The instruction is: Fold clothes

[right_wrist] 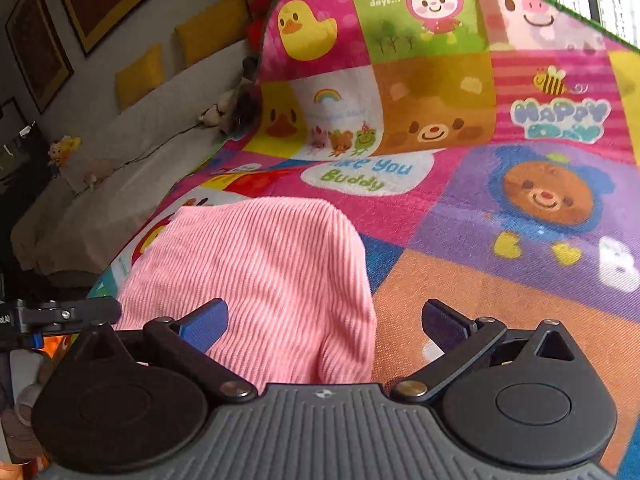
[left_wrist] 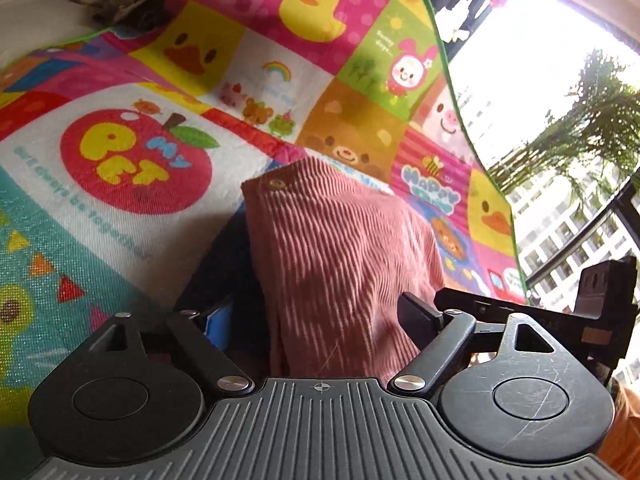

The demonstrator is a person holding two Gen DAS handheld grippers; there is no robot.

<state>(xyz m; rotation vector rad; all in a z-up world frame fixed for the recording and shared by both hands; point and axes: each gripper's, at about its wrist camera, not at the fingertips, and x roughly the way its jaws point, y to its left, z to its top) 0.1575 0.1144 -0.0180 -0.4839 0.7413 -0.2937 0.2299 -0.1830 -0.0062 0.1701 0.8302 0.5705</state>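
Observation:
A pink ribbed garment (left_wrist: 340,264) with a small button near its top corner fills the middle of the left wrist view. It rises between the fingers of my left gripper (left_wrist: 316,316), whose jaws stand wide apart and do not pinch it. In the right wrist view the same garment (right_wrist: 260,280) lies in a rounded heap on the play mat (right_wrist: 500,300). My right gripper (right_wrist: 324,324) is open just in front of it, and its blue left pad (right_wrist: 204,324) touches the cloth's edge. The cloth hides the left pad in the left wrist view.
The colourful cartoon play mat (left_wrist: 140,160) covers the floor, and its far edge curls upward. A grey sofa (right_wrist: 120,168) with yellow cushions and small toys stands to the left. Bright windows (left_wrist: 560,120) lie to the right. Each gripper shows in the other's view: the right gripper (left_wrist: 600,300), the left gripper (right_wrist: 60,314).

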